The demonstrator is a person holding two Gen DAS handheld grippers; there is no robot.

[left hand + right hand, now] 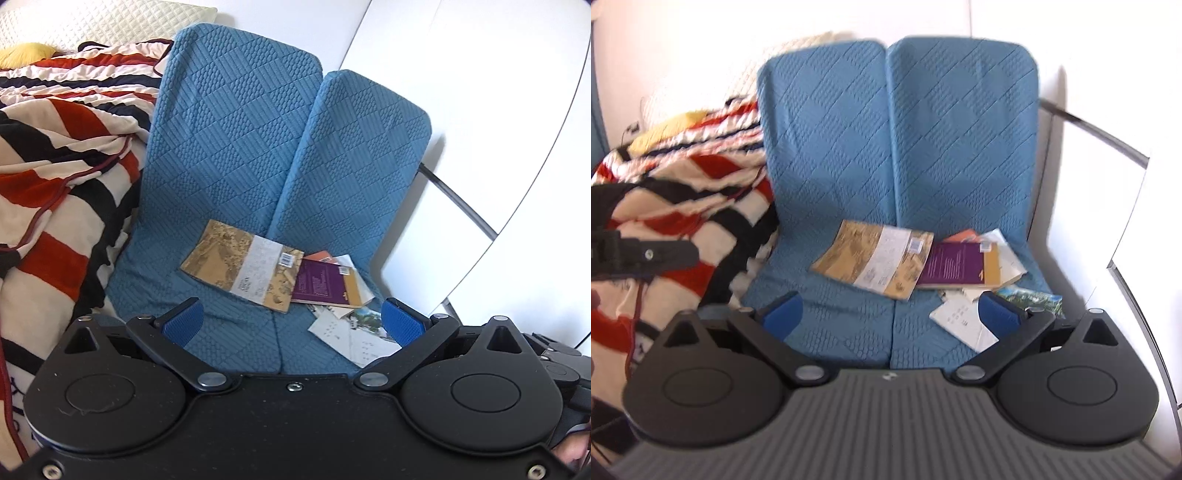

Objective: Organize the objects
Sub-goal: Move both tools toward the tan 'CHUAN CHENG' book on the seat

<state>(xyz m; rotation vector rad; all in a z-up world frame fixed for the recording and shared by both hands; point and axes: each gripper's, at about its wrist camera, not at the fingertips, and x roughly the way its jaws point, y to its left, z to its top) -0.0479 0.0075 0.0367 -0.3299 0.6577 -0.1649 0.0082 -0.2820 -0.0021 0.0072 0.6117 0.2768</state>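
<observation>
Striped blanket (55,177): red, black and cream, heaped at the left of both views; not part of the scatter. Blue quilted seat (229,147): two cushioned halves at frame centre, bearing every item to be organized. Tan book (243,266): centre of the left-wrist view, lying flat with its barcoded face up, long axis running from upper left to lower right, its right corner overlapping the next item. Purple book (321,282): just right of centre, flat, long axis nearly level with the frame, resting on an orange-covered item (322,256) and loose pale sheets beneath. White booklet (351,339): lower right of the seat, flat, lying askew to the books, with a landscape-photo print (1032,295) touching its right side. Left gripper (293,325): fingers spread wide, holding nothing, hovering short of the pile. Right gripper (892,314): likewise spread and holding nothing; its right pad (999,317) overlaps the white booklet in the picture, contact not determinable. Status, judged: nothing stacked or squared; the items lie fanned at differing angles, so the task appears to stand at its beginning, with gathering and aligning all left to do.
</observation>
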